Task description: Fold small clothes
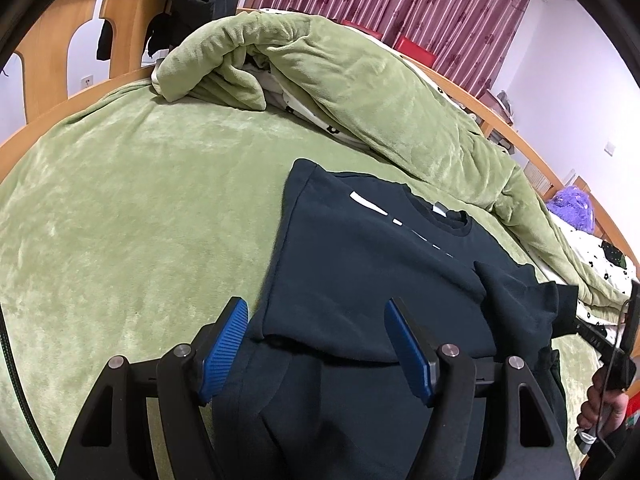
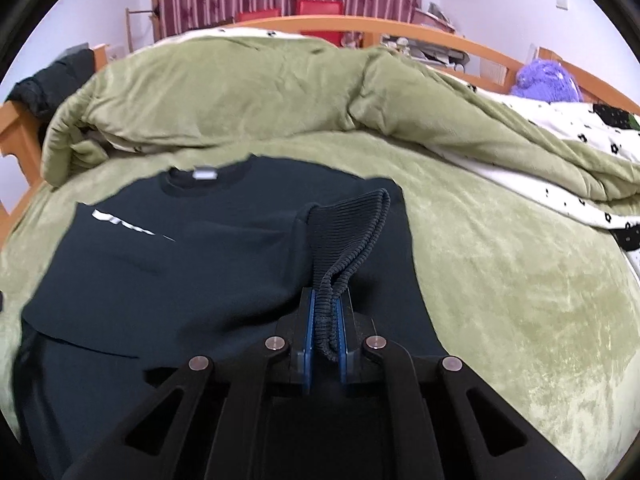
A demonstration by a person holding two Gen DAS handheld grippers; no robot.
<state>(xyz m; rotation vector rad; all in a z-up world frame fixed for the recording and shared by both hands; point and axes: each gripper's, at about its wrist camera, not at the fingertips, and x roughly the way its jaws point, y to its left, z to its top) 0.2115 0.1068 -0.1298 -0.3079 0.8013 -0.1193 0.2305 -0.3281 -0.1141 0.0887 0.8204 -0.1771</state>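
Observation:
A dark navy sweatshirt (image 1: 372,264) with white print lies on the green bed cover, its left sleeve folded across the chest. It also shows in the right wrist view (image 2: 192,264). My left gripper (image 1: 316,312) is open, its blue pads on either side of the folded sleeve's lower edge, holding nothing. My right gripper (image 2: 325,300) is shut on the ribbed cuff (image 2: 348,232) of the right sleeve and holds it up over the shirt's right side. In the left wrist view the right gripper (image 1: 580,320) appears at the far right with the sleeve end.
The green plush bed cover (image 1: 140,220) spreads to the left and front. A rumpled green quilt (image 2: 248,92) is heaped behind the shirt. A wooden bed frame (image 1: 48,80) rings the bed. A purple plush toy (image 2: 544,80) sits far right.

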